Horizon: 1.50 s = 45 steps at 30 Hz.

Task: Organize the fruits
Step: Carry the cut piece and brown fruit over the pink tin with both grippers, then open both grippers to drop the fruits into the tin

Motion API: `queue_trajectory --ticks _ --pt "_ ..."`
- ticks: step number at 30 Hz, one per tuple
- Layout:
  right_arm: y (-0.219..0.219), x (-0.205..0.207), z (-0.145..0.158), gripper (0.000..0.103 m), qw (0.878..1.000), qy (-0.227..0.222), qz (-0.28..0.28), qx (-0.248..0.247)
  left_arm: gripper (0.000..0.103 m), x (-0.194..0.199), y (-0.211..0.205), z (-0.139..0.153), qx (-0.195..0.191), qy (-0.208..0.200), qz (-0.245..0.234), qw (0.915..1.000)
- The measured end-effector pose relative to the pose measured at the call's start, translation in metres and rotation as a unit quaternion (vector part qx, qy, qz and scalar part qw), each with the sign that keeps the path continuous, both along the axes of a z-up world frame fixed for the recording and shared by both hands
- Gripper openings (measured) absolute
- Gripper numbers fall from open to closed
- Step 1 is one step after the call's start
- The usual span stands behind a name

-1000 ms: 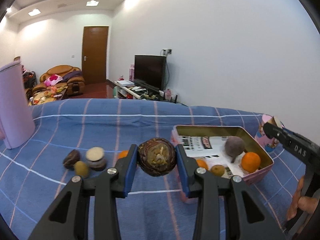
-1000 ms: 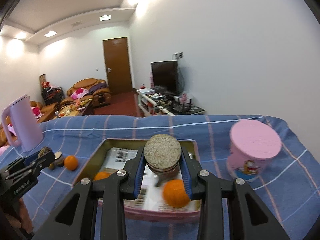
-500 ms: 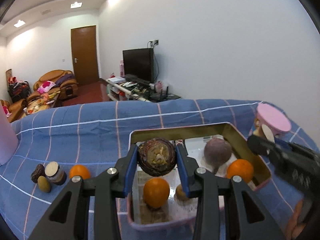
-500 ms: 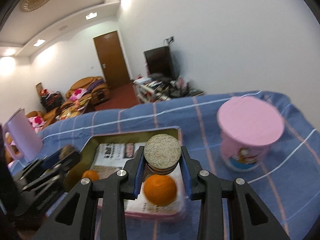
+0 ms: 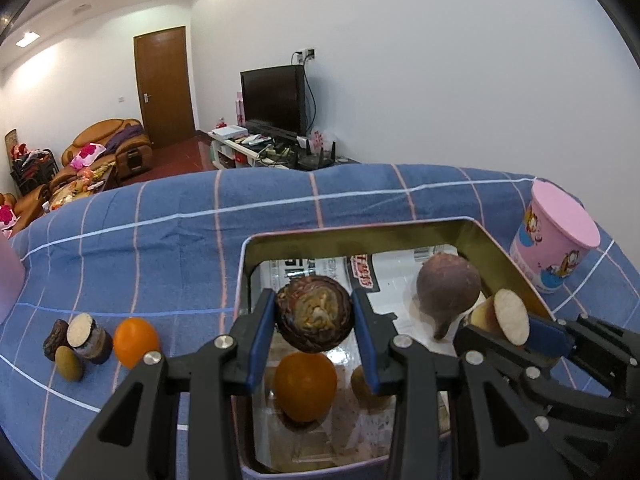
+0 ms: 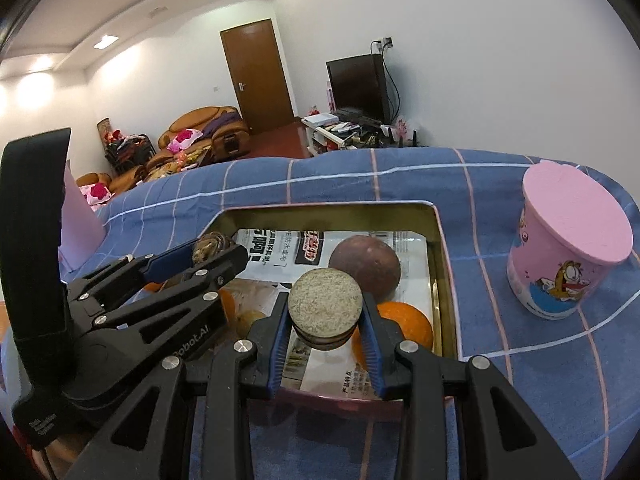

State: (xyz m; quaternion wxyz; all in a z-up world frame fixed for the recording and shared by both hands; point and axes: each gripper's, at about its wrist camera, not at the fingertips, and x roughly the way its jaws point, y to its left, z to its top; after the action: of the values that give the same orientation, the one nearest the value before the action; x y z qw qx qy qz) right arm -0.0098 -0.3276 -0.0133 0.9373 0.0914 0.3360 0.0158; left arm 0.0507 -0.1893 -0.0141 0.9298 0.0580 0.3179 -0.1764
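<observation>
Over the tin tray (image 5: 510, 256), both claws hang with fruit clamped. Left claw (image 5: 314, 314) pads pinch a round dark-brown fruit (image 5: 314, 312), cracked face with yellowish flesh toward camera; roughly spherical, no clear long axis. Right claw (image 6: 326, 316) nearly together, gripping a short cut stub (image 6: 325, 308), flat speckled tan cut face toward camera, dark skin below; short axis runs along the fingers, angled down into the tray. Inside tray on newspaper: big purple-brown round fruit (image 6: 365, 266), orange (image 6: 406, 322) by the right wall, second orange (image 5: 305, 386) under the left claw, small brownish fruit partly hidden. Tray sits on a blue checked cloth (image 5: 168, 248). Left of tray on the cloth: orange (image 5: 135, 342), cut stub, two small dark pieces, clustered. Pink lidded cup (image 6: 568, 240) upright, right of tray, apart from it.
</observation>
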Motion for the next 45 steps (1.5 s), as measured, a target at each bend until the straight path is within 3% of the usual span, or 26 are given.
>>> queue_trajectory --ticks 9,14,16,17,19,20,22,26,32,35,39,45 --pt "0.000 -0.002 0.000 0.038 1.000 -0.002 0.000 0.003 0.040 0.001 0.001 -0.001 -0.006 0.015 -0.003 0.9999" --pt "-0.006 -0.011 0.009 0.061 0.999 -0.029 -0.023 0.008 0.046 0.002 0.003 -0.001 -0.011 0.016 0.002 0.9998" --pt "-0.011 -0.017 0.015 0.066 0.998 -0.047 -0.040 0.011 0.068 -0.002 0.002 0.003 -0.011 0.003 0.000 0.9999" --pt "-0.014 -0.019 0.017 0.066 0.997 -0.056 -0.050 0.012 0.074 -0.005 0.002 0.005 -0.015 -0.005 -0.004 0.9999" --pt "-0.019 -0.022 0.021 0.066 0.995 -0.068 -0.067 0.011 0.100 -0.012 0.000 0.009 -0.018 -0.021 -0.003 0.9996" --pt "-0.021 -0.023 0.021 0.066 0.995 -0.072 -0.074 0.012 0.103 -0.016 0.000 0.012 -0.013 -0.037 0.006 0.9992" --pt "-0.027 -0.025 0.021 0.066 0.993 -0.081 -0.087 0.022 0.103 -0.022 0.000 0.017 -0.009 -0.055 0.008 0.9984" --pt "-0.031 -0.030 0.021 0.066 0.989 -0.100 -0.101 0.030 0.103 -0.022 0.006 0.019 -0.020 -0.039 0.010 0.9990" --pt "-0.028 -0.043 0.029 0.068 0.981 -0.147 -0.128 -0.004 0.103 -0.025 0.025 0.020 -0.013 -0.046 0.041 0.9980" --pt "-0.022 -0.052 0.033 0.082 0.972 -0.179 -0.145 -0.032 0.103 -0.027 0.033 0.019 -0.005 -0.058 0.059 0.9965" --pt "-0.013 -0.045 0.032 0.086 0.976 -0.161 -0.136 -0.058 0.103 -0.031 0.042 0.015 0.023 -0.066 0.065 0.9954" --pt "-0.004 -0.049 0.033 0.086 0.973 -0.166 -0.138 -0.081 0.103 -0.033 0.068 0.014 0.017 -0.064 0.073 0.9951"
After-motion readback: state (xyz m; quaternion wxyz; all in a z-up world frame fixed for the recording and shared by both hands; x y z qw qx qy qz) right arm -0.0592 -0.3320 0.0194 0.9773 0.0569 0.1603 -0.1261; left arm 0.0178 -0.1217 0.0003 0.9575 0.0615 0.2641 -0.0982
